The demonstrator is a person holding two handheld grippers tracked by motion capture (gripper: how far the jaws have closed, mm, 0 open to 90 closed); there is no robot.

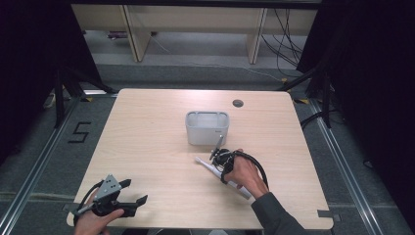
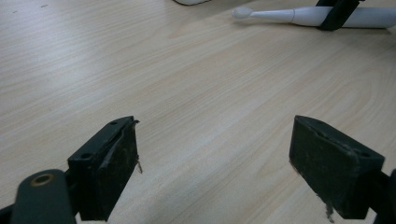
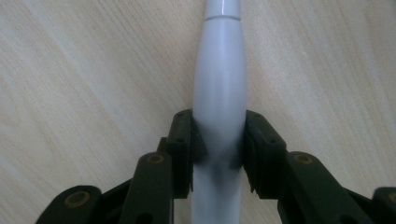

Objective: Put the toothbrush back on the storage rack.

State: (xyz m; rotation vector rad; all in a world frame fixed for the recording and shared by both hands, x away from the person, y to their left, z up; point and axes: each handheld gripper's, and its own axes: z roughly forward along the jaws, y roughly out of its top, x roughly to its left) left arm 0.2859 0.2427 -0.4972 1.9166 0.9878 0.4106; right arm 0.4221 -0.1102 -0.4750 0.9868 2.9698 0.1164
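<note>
White plastic and slim, the electric toothbrush [image 3: 219,93] lies flat on the pale wood-grain counter [image 1: 147,147], just in front of the grey rectangular plastic bin [image 1: 207,128]. The right gripper [image 3: 218,147] has its jaws clamped on both sides of the handle, about at its thick middle, with the brush head pointing away toward the bin. The likely step is lifting the brush to drop it into that bin. For a clean lift, keep the squeeze firm, since the smooth rounded handle could twist or slide; raise it level, clear the rim, then tip the head downward over the opening. The left gripper [image 2: 215,154] rests near the counter's front edge, well apart, jaws spread wide and holding nothing.
</note>
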